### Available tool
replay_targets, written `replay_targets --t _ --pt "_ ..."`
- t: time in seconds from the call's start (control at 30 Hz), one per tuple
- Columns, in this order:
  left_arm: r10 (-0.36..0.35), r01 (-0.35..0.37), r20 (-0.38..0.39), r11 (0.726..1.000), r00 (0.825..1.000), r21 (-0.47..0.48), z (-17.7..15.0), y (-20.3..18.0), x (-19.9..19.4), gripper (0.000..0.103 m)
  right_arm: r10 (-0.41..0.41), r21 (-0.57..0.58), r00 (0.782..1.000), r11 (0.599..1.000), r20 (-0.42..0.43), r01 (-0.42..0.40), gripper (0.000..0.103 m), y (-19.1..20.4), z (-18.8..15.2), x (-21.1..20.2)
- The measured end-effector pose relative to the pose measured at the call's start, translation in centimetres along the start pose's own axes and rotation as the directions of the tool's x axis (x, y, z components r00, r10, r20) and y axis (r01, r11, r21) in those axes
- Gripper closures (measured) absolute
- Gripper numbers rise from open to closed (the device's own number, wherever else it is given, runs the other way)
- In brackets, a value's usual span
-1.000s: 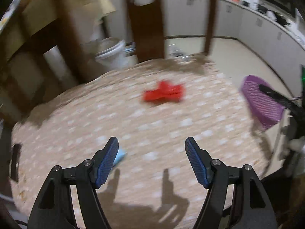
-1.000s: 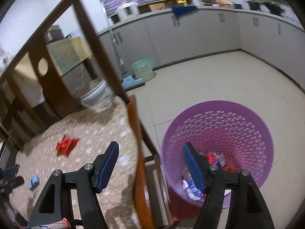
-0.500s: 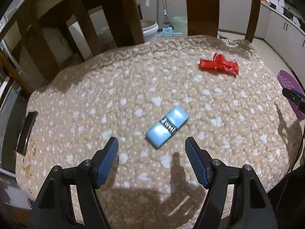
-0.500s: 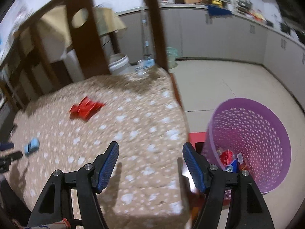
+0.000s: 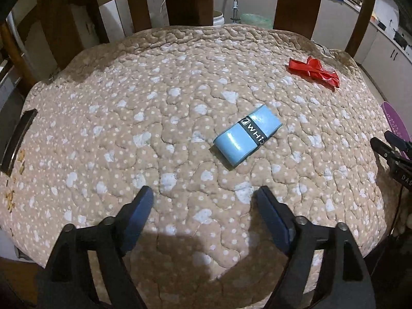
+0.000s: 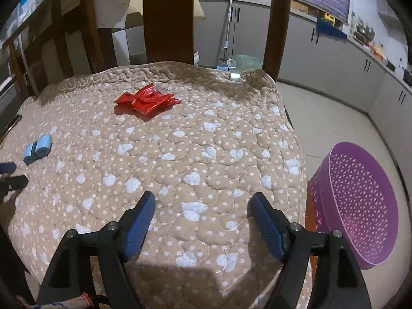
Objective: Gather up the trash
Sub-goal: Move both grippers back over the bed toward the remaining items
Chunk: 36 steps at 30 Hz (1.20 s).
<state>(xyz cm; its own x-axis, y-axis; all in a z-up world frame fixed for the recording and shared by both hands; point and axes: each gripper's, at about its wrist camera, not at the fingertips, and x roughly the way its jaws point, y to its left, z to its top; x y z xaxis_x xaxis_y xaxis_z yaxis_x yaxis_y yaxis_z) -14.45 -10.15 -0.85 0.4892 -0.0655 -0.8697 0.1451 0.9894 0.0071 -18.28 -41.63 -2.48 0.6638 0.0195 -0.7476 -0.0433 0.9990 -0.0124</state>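
A light blue packet with a dark band lies on the quilted tan cushion, a short way ahead of my left gripper. That gripper's jaws are opening and nothing is between them. A crumpled red wrapper lies at the cushion's far side; it also shows as the red wrapper at the right in the left wrist view. My right gripper hovers over the cushion's near part, its jaws opening and empty. The blue packet sits far left of it. A purple perforated bin stands on the floor at the right.
Dark wooden chair-back slats rise behind the cushion. A dark flat object lies at the cushion's left edge. Tiled floor and grey cabinets lie to the right. A white bucket stands beyond the chair.
Both grippers swung from the bin side to above the cushion and came lower. Their jaws have spread wider. The blue packet and red wrapper now sit closer in view.
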Motion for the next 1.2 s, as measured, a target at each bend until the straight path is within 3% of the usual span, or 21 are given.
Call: replay_targets --t 0.17,0.37,1.2 --pt "-0.024 0.024 0.019 0.999 1.000 0.030 -0.4 -0.3 0.3 0.007 -0.004 -0.002 1.000 1.000 0.006 0.004 0.021 0.1 0.0 0.1" --pt "-0.052 0.050 0.054 0.998 0.997 0.042 -0.9 -0.3 0.4 0.001 -0.013 -0.001 1.000 1.000 0.015 0.013 0.021 0.2 -0.1 0.0" --pt "-0.094 0.086 0.127 0.994 0.987 0.067 -2.0 -0.3 -0.7 0.000 -0.063 0.021 0.998 0.998 -0.004 0.063 0.018 0.4 -0.1 0.1"
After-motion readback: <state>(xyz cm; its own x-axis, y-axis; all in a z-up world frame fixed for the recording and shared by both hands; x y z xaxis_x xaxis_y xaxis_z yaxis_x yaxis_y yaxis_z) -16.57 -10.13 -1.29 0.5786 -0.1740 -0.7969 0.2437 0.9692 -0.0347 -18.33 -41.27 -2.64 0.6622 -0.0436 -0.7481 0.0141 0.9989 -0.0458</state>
